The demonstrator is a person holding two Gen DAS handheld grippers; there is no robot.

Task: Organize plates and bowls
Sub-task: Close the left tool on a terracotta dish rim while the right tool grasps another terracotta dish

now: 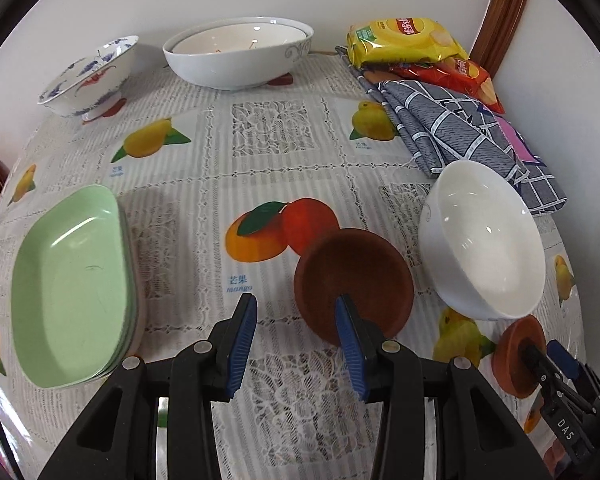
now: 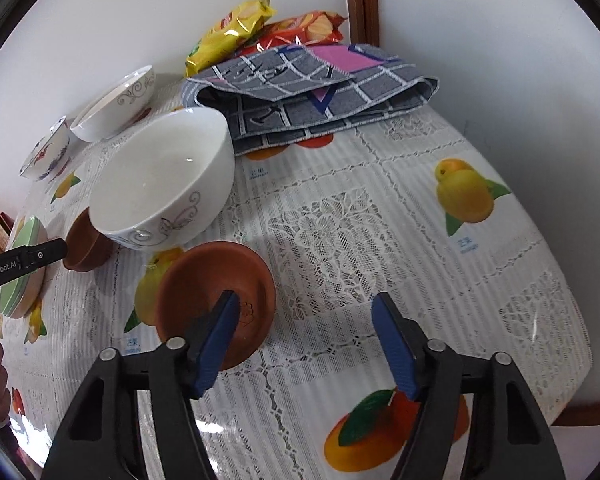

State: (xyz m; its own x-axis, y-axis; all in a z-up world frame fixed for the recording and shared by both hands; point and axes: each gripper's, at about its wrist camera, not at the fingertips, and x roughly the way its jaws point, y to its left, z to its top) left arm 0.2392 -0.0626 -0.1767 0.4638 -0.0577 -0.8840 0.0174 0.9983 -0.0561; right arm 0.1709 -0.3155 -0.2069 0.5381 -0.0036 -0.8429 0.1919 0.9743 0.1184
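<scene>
Both tools were spread wide, holding nothing. The left tool sat low over the tabletop, its right finger inside the near rim of the dark brown saucer, the other finger outside to the left. The right tool had its left finger over the orange clay saucer, the other finger well off to the right over bare cloth. The white bowl stood just beside both saucers, maybe touching the dark one, though the fisheye made that hard to call. Green plates were stacked at the left edge, two nested white bowls and a blue-patterned bowl at the back wall. Risks: neither tool straddled a rim squarely, so closing would likely pinch only a thin lip at an angle and the saucer could tip or skid on the slick plastic cloth. A shoved dark saucer would likely knock the white bowl, which sat tall on a small foot. The tools worked close together and could clash. Clay and ceramic would chip if dropped while stacking.
</scene>
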